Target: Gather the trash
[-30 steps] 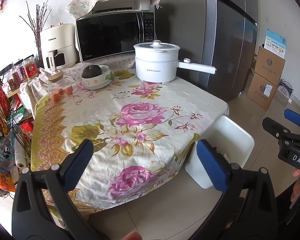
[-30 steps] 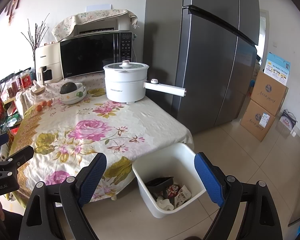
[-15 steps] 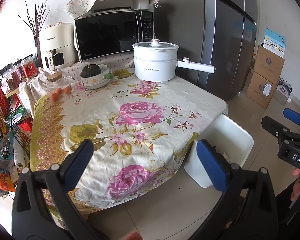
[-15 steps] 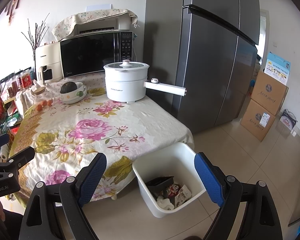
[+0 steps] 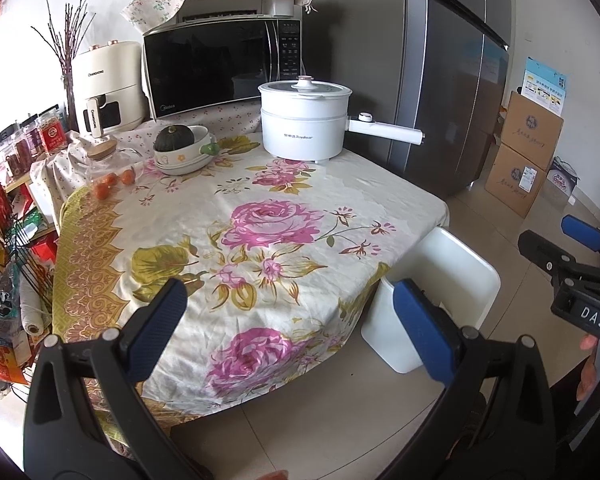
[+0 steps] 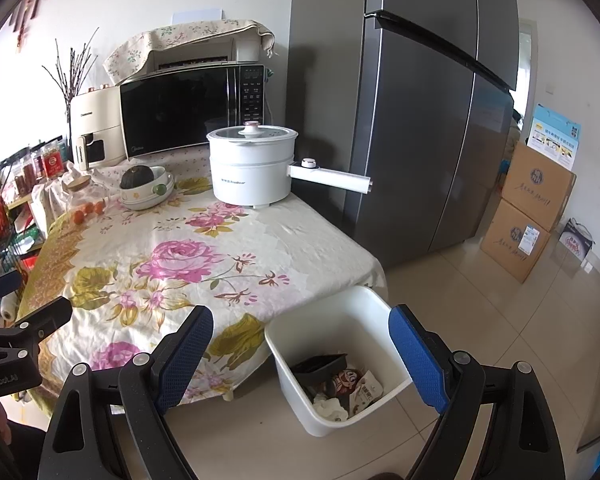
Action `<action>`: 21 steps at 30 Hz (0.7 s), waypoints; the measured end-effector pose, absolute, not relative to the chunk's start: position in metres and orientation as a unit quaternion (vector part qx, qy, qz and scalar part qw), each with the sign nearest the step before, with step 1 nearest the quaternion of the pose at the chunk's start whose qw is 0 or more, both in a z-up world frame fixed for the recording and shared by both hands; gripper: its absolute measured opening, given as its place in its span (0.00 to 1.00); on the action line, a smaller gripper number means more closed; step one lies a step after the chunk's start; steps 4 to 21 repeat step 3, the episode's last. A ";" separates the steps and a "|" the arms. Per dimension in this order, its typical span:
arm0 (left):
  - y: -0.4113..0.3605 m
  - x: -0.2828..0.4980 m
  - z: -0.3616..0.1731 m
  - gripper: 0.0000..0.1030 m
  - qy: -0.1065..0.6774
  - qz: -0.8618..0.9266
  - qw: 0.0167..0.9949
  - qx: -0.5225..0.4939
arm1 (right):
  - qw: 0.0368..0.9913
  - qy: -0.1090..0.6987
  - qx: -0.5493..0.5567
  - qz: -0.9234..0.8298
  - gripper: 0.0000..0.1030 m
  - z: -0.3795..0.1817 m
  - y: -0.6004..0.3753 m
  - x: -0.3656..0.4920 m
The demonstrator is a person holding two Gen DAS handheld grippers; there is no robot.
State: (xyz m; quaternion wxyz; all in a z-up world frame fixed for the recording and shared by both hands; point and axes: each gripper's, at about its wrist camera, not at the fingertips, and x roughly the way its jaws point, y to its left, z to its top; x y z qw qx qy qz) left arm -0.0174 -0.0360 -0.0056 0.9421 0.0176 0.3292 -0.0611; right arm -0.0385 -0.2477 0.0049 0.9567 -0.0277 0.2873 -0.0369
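No movement is seen since the earlier frames.
Both the left gripper (image 5: 288, 324) and right gripper (image 6: 300, 352) are held wide, empty; the white bin (image 6: 384, 312), mouth upward, stands at the table's (image 6: 204, 264) edge, open floor (image 6: 480, 320) beside.

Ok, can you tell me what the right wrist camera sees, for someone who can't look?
A white bin with wrappers and a black tray inside stands on the tiled floor beside a table covered in a flowery cloth. The open, empty right hand-held gripper hovers in front of it. A white pot, a microwave and a grey fridge stand behind.
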 end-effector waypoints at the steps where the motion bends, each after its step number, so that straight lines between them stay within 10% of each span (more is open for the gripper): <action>1: -0.034 -0.016 -0.005 0.99 0.331 -0.065 0.941 0.013 | 0.957 0.288 -0.028 -0.037 0.88 0.005 -0.248 -0.038; 21: -0.031 -0.014 -0.005 0.99 0.338 -0.071 0.938 0.002 | 0.957 0.287 -0.027 -0.038 0.88 0.005 -0.248 -0.038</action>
